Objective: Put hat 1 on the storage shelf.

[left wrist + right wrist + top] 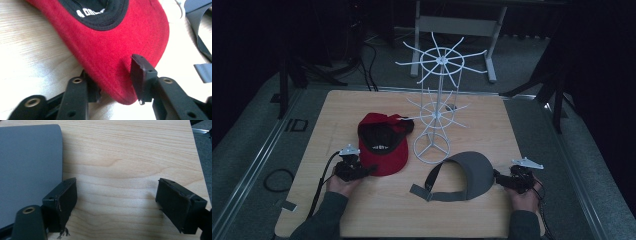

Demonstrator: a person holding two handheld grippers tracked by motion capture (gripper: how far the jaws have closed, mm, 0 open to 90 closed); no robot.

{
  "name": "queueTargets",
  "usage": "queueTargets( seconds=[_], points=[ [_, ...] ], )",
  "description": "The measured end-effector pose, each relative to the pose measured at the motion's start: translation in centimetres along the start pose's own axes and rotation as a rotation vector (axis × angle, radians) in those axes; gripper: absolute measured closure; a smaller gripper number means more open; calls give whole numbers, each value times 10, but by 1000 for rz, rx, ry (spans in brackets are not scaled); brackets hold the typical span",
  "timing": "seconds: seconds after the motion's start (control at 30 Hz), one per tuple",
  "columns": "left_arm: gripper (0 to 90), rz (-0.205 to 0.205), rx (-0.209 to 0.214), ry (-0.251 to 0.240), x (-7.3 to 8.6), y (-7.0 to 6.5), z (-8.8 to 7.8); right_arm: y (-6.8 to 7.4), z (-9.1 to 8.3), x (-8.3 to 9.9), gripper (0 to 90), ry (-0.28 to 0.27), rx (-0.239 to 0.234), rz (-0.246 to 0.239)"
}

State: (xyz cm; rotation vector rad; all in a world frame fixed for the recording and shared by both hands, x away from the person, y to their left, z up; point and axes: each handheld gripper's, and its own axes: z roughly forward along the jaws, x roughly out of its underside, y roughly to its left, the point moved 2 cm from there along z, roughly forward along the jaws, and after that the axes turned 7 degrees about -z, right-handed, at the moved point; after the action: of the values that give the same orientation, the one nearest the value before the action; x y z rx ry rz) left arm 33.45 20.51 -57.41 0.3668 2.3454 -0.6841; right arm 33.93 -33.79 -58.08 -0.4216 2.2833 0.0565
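A red cap lies upside down on the wooden table, black lining and white lettering showing. My left gripper reaches its brim from the near side. In the left gripper view the red cap's brim sits between the jaws of the left gripper: one jaw is tucked against its left edge, the other presses a crease into the fabric. A grey visor with a loose strap lies to the right. My right gripper is at its right edge, open over bare wood, with the visor beside its left jaw.
A white wire rack with two tiers of spokes stands on the table behind the cap and visor. The visor's grey strap runs off to the right of the cap. Dark floor, cables and a table frame lie beyond the far edge.
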Motion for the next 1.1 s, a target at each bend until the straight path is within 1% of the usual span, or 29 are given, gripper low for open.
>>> queueTargets(
  seconds=[0.03, 0.1, 0.13, 0.17, 0.2, 0.27, 0.3, 0.33, 0.37, 0.4, 0.43, 0.47, 0.5, 0.53, 0.57, 0.6, 0.67, 0.77, 0.87, 0.97, 1.1],
  points=[
    [644, -3, -2, -6, 0, 1, -1, 0, 0, 0, 173, 0, 0, 0],
    [690, -6, -2, -15, -1, 1, -2, 0, 0, 0, 173, 0, 0, 0],
    [718, -21, -9, -40, -3, 2, -5, 0, 0, 0, 173, 0, 0, 0],
    [735, -21, -9, -40, -3, 2, -5, 0, 0, 0, 173, 0, 0, 0],
    [748, -34, -18, -58, -5, 3, -8, 0, 0, 0, 173, 0, 0, 0],
    [772, -36, -21, -76, -6, 4, -10, 0, 0, 0, 173, 0, 0, 0],
    [786, -36, -21, -76, -6, 4, -10, 0, 0, 0, 173, 0, 0, 0],
    [804, -40, -26, -96, -7, 4, -13, 0, 0, 0, 172, 0, 0, 0],
    [820, -40, -26, -96, -7, 4, -13, 0, 0, 0, 172, 0, 0, 0],
    [839, -50, -29, -133, -9, 5, -17, 0, 0, 0, 172, 0, 0, 0],
    [853, -46, -32, -149, -10, 4, -19, 0, 0, 0, 173, 0, 0, 0],
    [857, -27, -44, -156, -11, 3, -21, 0, 0, 0, 173, 0, 0, 0],
    [857, -27, -44, -156, -11, 3, -21, 0, 0, 0, 173, 0, 0, 0],
    [858, -7, -64, -174, -12, 1, -22, 0, 0, 0, 172, 0, 0, 0],
    [858, -7, -64, -174, -12, 1, -22, 0, 0, 0, 172, 0, 0, -1],
    [859, 12, -89, -195, -13, 1, -25, 0, 0, 0, 173, 0, 0, 0],
    [859, 28, -111, -212, -14, 1, -27, 0, 0, 0, 172, 0, 0, 0],
    [859, 27, -116, -219, -16, 3, -30, 0, 0, 0, 172, 0, 0, -1],
    [859, 19, -117, -244, -21, 4, -34, 0, 0, 0, 173, 0, 0, 0],
    [859, 19, -113, -253, -24, 4, -36, 0, 0, 0, 172, 0, 0, 0],
    [858, 28, -126, -267, -30, 4, -41, 0, 0, 0, 172, 0, 0, -1]
  ],
)
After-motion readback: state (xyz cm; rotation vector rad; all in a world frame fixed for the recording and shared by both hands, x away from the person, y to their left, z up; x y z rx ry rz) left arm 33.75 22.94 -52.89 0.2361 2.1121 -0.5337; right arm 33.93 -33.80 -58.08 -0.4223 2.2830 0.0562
